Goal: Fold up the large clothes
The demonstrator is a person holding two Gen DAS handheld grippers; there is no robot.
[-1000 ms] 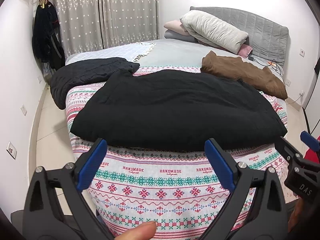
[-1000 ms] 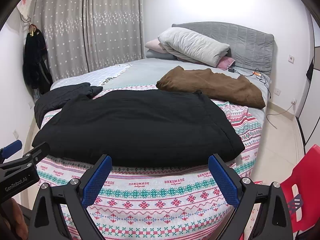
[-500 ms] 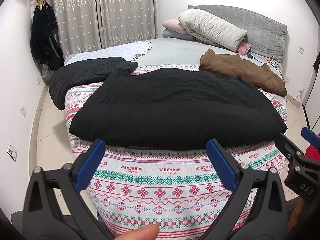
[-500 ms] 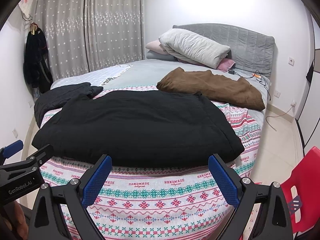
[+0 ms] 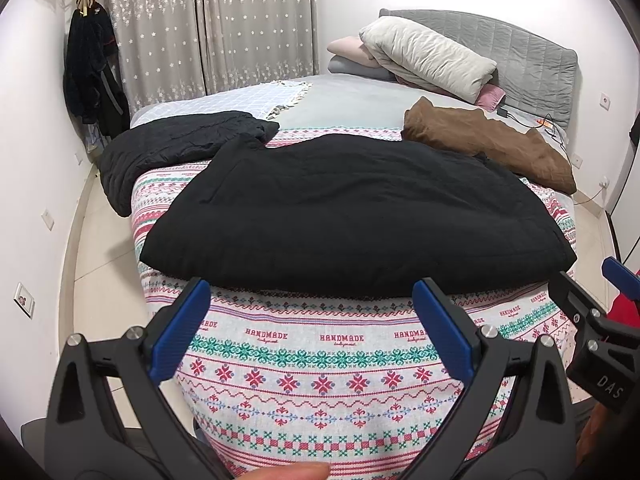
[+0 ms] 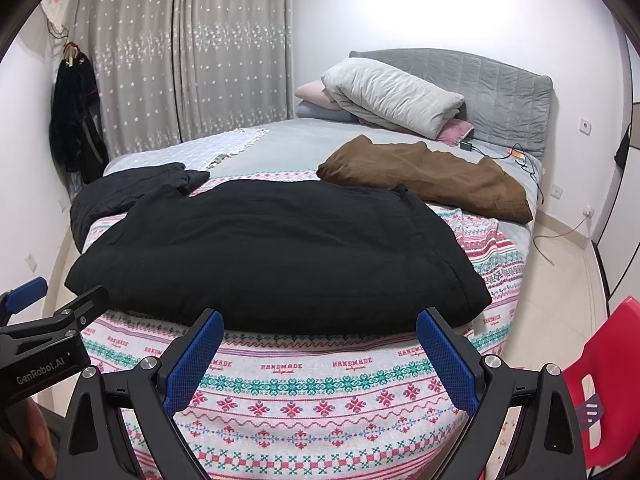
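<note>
A large black padded garment [image 5: 352, 212] lies folded flat across the foot of the bed; it also shows in the right wrist view [image 6: 276, 256]. My left gripper [image 5: 312, 300] is open and empty, held off the bed's foot edge, short of the garment's near hem. My right gripper [image 6: 320, 332] is open and empty, also short of the hem. Each gripper shows at the edge of the other's view.
A second black garment [image 5: 172, 152] lies at the bed's far left, hanging over the side. A brown garment [image 5: 488, 140] lies at the right. Pillows [image 5: 424, 56] are stacked at the headboard. A patterned blanket [image 5: 304, 360] covers the bed's foot. A red chair [image 6: 604, 380] stands at right.
Both grippers have drifted slightly back and up from the bed; the garment has not moved. Both stay open.
</note>
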